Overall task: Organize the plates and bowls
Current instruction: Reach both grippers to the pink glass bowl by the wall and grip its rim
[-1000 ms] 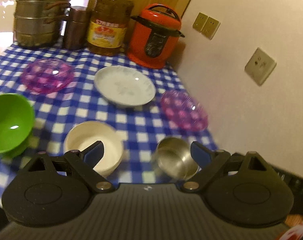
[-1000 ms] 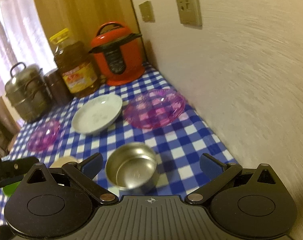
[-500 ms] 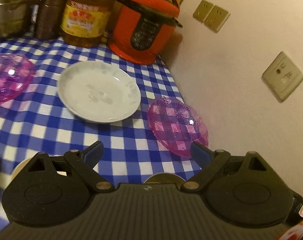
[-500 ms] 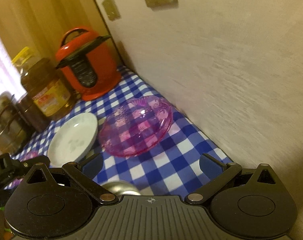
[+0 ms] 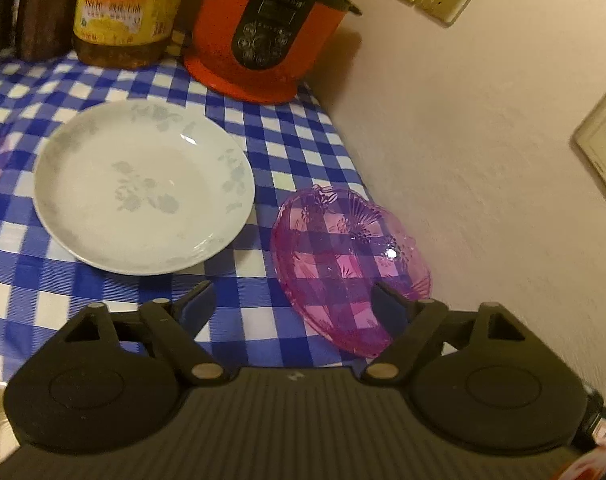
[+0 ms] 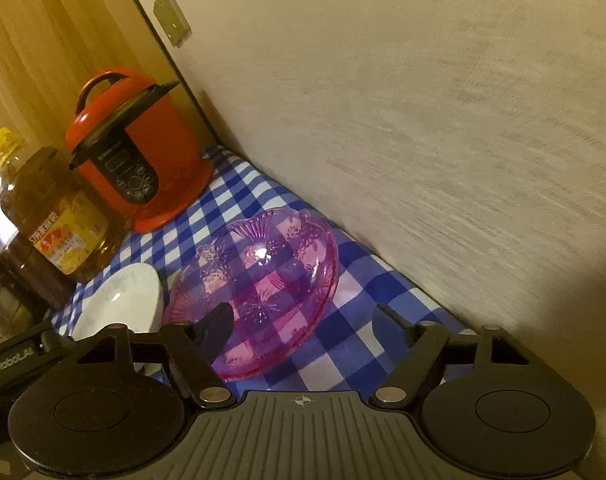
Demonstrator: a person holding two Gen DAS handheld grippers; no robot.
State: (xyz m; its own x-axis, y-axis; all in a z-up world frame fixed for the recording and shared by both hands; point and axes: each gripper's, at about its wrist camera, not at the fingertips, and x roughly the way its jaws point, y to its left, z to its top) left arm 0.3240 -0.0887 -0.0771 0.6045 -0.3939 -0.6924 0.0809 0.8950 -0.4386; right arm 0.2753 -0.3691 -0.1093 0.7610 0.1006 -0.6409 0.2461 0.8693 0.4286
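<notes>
Pink see-through plastic or pressed glass, I cannot tell which: the pink bowl sits on the checked surface close to the wall, just beside the white plate. I expect it to be light, stiff and slick, with a scalloped rim thin enough to pinch, so I would take it by the near rim, one finger inside. My left gripper and right gripper both have fingers spread but closing, pinching nothing; the bowl's near rim lies ahead of them, not gripped. The plate looks heavier and chippable.
</notes>
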